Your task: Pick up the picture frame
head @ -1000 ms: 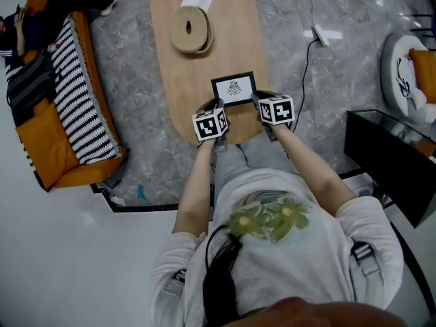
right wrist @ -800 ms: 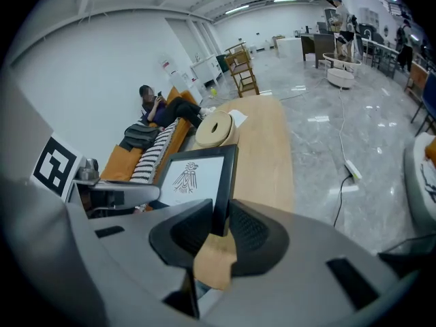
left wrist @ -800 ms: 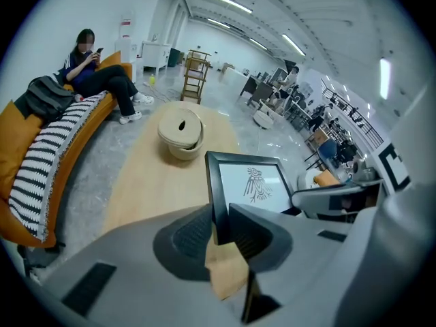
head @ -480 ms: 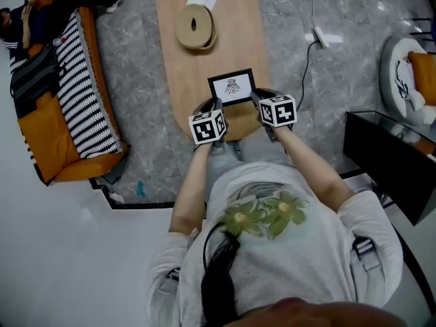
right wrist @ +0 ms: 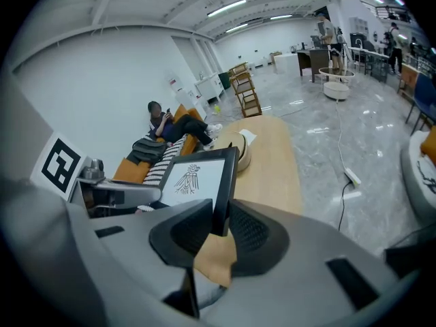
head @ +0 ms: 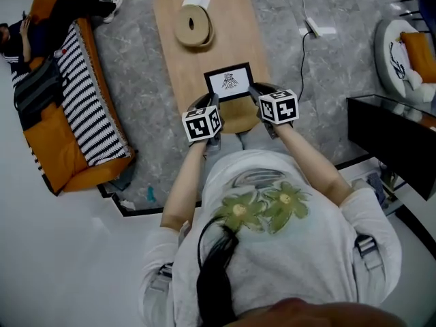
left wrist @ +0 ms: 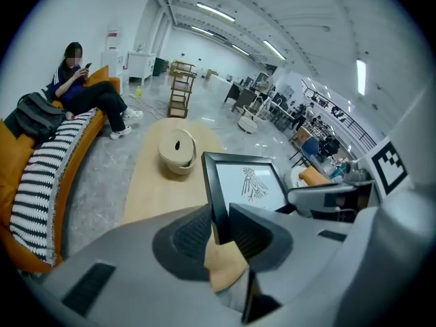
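- The picture frame (head: 229, 82) has been raised off the desk (head: 178, 67) since the frame a second ago. Both grippers have been carried up with it.
- The fingers (left wrist: 194, 234) of the left gripper (left wrist: 218, 216) are closed on the black left edge of the picture frame (left wrist: 245, 186), near its lower corner.
- The fingers (right wrist: 252, 234) of the right gripper (right wrist: 219, 216) are clamped on the right edge of the picture frame (right wrist: 194, 179) in the same way.
- In the head view the left gripper (head: 212, 102) and the right gripper (head: 254, 92) are seen on opposite sides of the frame, with their marker cubes turned towards the camera.
- The frame is held clear of the desk above its near end. It is tilted back, so that the bird drawing on its white sheet is shown to the person.
- A round beige lidded container (head: 192, 26) is set further along the desk, well apart from the frame, with a white sheet (head: 197, 0) just behind it.
- An orange sofa (head: 41, 148) with a striped blanket (head: 88, 107) is placed to the left of the desk, and a seated person (head: 41, 19) is seen on it.
- A white power strip (head: 312, 26) with its cable is laid on the grey marble floor (head: 327, 67) to the right.
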Motion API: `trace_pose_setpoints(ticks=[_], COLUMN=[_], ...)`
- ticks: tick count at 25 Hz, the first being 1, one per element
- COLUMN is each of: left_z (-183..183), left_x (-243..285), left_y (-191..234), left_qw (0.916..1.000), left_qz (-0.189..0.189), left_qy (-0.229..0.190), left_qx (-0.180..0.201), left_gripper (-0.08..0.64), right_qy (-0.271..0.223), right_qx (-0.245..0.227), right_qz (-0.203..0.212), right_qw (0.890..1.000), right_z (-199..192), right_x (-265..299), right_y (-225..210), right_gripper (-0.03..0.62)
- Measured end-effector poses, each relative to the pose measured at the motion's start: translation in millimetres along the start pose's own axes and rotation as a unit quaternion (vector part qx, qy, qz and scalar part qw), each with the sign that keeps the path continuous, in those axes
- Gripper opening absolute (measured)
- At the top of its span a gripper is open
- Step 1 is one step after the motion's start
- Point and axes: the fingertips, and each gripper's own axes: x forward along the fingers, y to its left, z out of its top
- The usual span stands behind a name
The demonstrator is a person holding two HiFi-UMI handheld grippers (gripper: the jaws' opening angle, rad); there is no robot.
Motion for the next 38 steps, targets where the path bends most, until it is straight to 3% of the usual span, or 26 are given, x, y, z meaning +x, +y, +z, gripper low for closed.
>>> trace_pose_setpoints(ticks=[7,38], left_z=[5.8,29.6], left_x=[-26.3,-94.9], left_y=[-9.1,-33.0], left_qw=[0.9992,0.9941], left_qz=[-0.011,-0.016], left_qy=[-0.015,-0.081], left_qx=[0.035,0.070], left_gripper=[0.095,0.097], right_qy=[-0.025,-0.084], right_qx=[0.003,-0.021], right_qz=[-0.002,0.022], right_qw=[1.000,0.996], right_z=[1.5,24.6], right_x=[-24.1,-83.2], right_y=[16.2,54.9], right_gripper=[0.083,0.082])
